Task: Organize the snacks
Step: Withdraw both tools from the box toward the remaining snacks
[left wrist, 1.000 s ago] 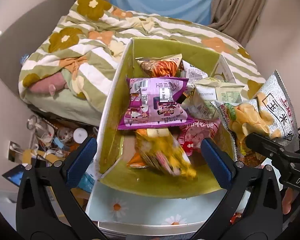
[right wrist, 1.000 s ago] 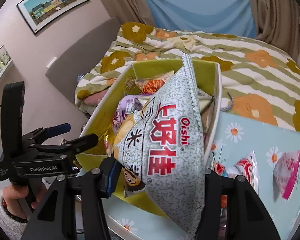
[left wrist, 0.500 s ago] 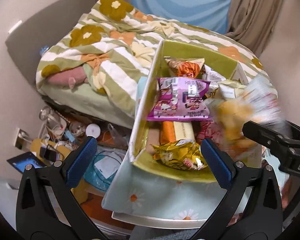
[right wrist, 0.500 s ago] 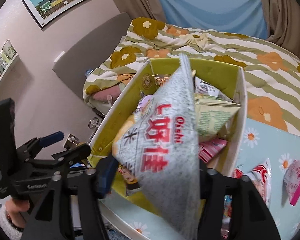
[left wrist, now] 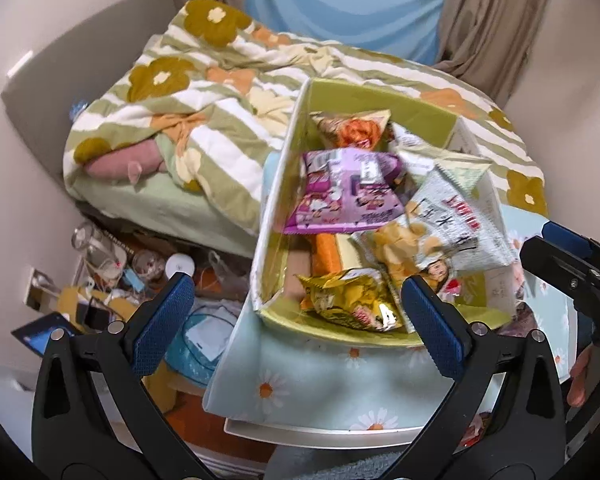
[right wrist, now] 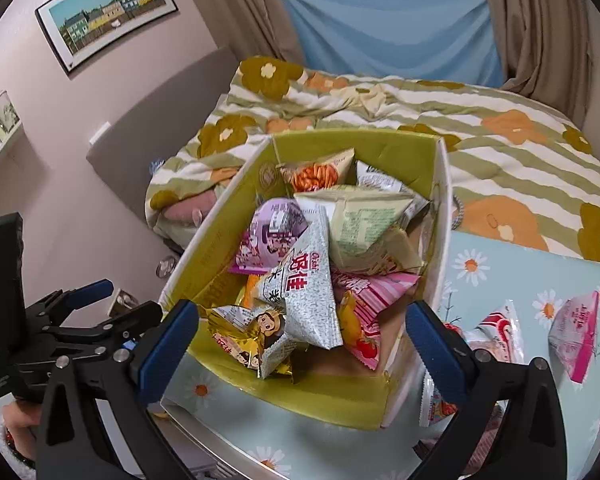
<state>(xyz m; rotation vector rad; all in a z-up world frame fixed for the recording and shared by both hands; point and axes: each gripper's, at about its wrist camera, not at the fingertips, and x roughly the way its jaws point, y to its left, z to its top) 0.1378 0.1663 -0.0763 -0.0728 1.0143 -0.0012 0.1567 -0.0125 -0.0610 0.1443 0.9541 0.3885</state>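
A green-lined cardboard box [right wrist: 440, 208] [left wrist: 284, 176] stands on the daisy-print table and holds several snack bags. The grey Oishi bag [right wrist: 304, 292] [left wrist: 452, 224] lies on top of the pile, beside a purple bag [left wrist: 344, 192] and a gold bag [left wrist: 352, 300]. My right gripper [right wrist: 300, 344] is open and empty just in front of the box. My left gripper [left wrist: 296, 316] is open and empty at the box's near left corner. Pink and red snack bags [right wrist: 576, 332] lie on the table to the right of the box.
A bed with a flowered green quilt [right wrist: 500, 120] lies behind the table. The floor at the left [left wrist: 112, 280] is cluttered with jars, cables and a tablet. The table's front edge [left wrist: 320, 432] is close to me.
My right gripper opened and let the Oishi bag go into the box, then drew back. My left gripper pulled back and to the left from the box.
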